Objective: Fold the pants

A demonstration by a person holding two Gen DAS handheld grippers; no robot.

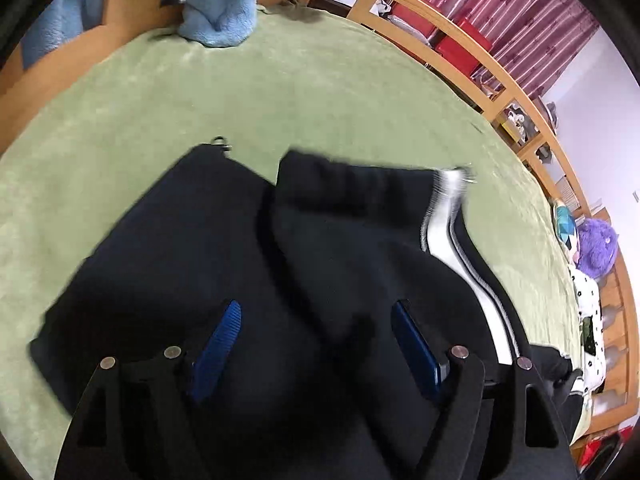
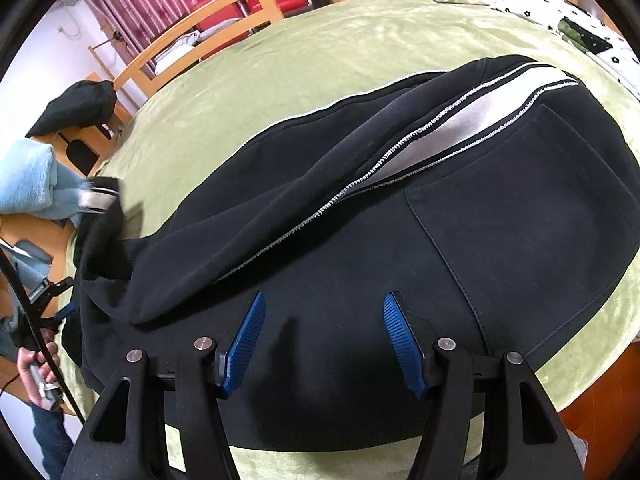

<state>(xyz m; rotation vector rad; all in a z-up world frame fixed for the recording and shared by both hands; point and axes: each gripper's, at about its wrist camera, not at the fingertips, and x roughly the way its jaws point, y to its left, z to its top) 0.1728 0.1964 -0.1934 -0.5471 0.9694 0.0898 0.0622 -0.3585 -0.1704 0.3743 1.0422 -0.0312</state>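
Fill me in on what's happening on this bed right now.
A person is folding black pants with a white side stripe on a green blanket, working with handheld tongs in each hand. Both the left tongs and the right tongs are open above the fabric, gripping nothing. The pants lie partly folded, one layer over another. A blue towel sits at the bed's edge.

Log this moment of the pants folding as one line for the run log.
left gripper: open, empty, over pants | right gripper: open, empty | black pants: partly folded, white side stripe up | surface: green blanket
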